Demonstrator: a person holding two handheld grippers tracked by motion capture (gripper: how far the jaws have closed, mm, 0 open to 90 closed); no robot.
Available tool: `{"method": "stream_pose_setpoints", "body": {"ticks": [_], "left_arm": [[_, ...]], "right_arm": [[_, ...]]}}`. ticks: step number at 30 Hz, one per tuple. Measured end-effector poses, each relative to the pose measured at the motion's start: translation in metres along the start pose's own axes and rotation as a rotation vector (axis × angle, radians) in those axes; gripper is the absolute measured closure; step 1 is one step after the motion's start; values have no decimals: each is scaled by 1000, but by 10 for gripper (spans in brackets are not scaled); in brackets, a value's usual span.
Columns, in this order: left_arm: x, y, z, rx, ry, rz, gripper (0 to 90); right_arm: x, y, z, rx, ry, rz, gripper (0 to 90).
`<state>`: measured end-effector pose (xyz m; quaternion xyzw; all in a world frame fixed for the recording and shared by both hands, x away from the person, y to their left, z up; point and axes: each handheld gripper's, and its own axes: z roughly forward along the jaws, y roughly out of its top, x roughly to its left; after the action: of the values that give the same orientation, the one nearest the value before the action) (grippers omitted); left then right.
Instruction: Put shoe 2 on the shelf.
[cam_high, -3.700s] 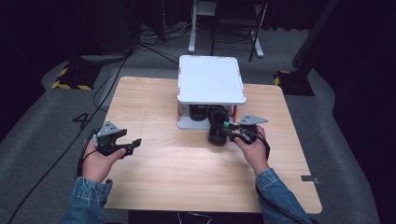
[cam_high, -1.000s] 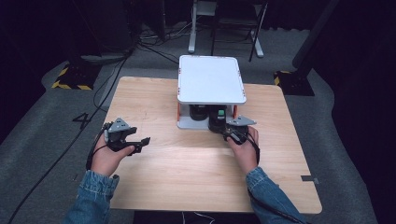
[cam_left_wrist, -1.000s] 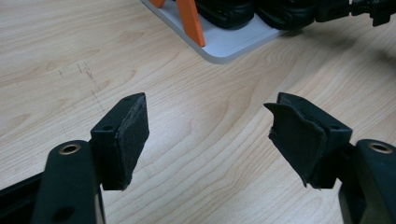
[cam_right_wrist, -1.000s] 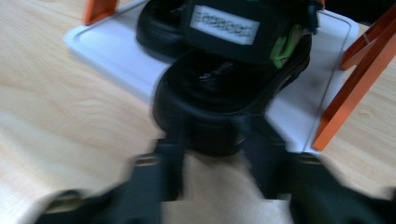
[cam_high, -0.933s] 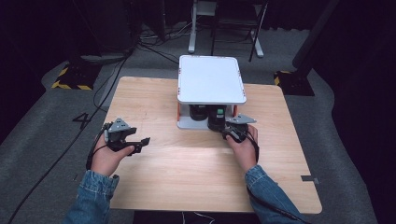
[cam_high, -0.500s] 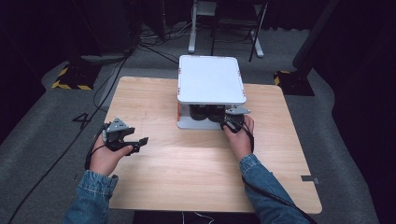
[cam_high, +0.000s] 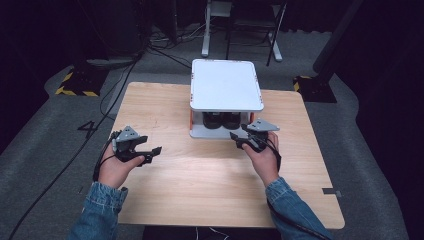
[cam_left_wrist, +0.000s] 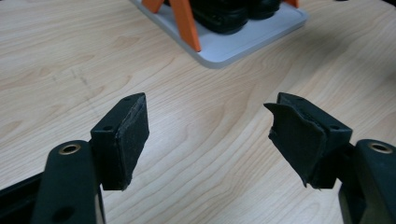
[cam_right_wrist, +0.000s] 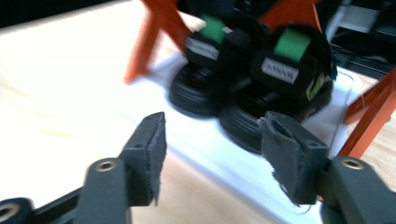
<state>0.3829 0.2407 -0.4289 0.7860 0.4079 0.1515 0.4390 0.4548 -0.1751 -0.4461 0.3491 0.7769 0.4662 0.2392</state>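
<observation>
Two black lens-like cylinders, the left cylinder (cam_right_wrist: 205, 70) and the right cylinder (cam_right_wrist: 280, 79), are seen side by side on the lower shelf (cam_right_wrist: 205, 154) of a white two-tier stand (cam_high: 227, 85) with orange legs (cam_right_wrist: 149, 37). The right gripper (cam_right_wrist: 210, 154) is held just before them, jaws just opened, nothing between. The left gripper (cam_left_wrist: 208, 140) is held open and empty over the wooden table (cam_high: 210, 190), well apart.

Open table (cam_high: 210, 180) before the rack (cam_high: 226, 85) (orange legs (cam_right_wrist: 148, 39) flanking black rolls (cam_right_wrist: 275, 88)).

2 black rolls (cam_right_wrist: 261, 88), 1 shelf rack (cam_high: 226, 85), 2 tools (cam_high: 239, 140).
</observation>
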Motion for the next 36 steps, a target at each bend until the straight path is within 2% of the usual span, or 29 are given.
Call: {"method": "stream_pose_setpoints", "body": {"ticks": [2,4,6,8,11,14,16,19,20,22,26,29,30,31,32,36], "left_arm": [[-2,1,0,-7,-13,8,282],[-3,2,-1,-9,-16,14,281],[-4,2,-3,-12,-19,5,278],[-3,2,-4,-15,-17,6,275],[0,2,-5,-19,-13,-6,271],[1,1,-1,4,-8,7,259],[1,1,1,7,-11,3,246],[3,1,2,13,-2,-2,237],[5,0,2,20,5,8,229],[7,-1,1,36,18,11,206],[15,-3,-3,44,44,14,182],[21,-6,-7,44,69,3,179],[21,-6,-7,44,69,3,178],[26,-9,-8,42,84,0,178],[28,-10,-9,44,88,-6,176],[37,-18,-8,89,133,0,168]], "right_arm": [[2,8,-16,5,24,0,330],[1,15,-31,-12,68,12,307],[-6,17,-46,-6,132,20,241],[-11,17,-57,-33,133,42,231],[-20,21,-75,-19,136,31,182],[-34,22,-98,-27,85,39,162],[-43,20,-108,-24,79,51,148],[-56,15,-120,39,85,56,150],[-61,11,-124,41,82,87,151],[-68,5,-128,45,53,104,151],[-84,-9,-135,72,-71,106,152],[-97,-21,-138,107,-56,108,152],[-97,-21,-138,107,-56,108,152],[-107,-31,-140,115,-68,118,155],[-110,-33,-140,122,-76,121,156],[-127,-44,-142,171,-75,95,158]]}}
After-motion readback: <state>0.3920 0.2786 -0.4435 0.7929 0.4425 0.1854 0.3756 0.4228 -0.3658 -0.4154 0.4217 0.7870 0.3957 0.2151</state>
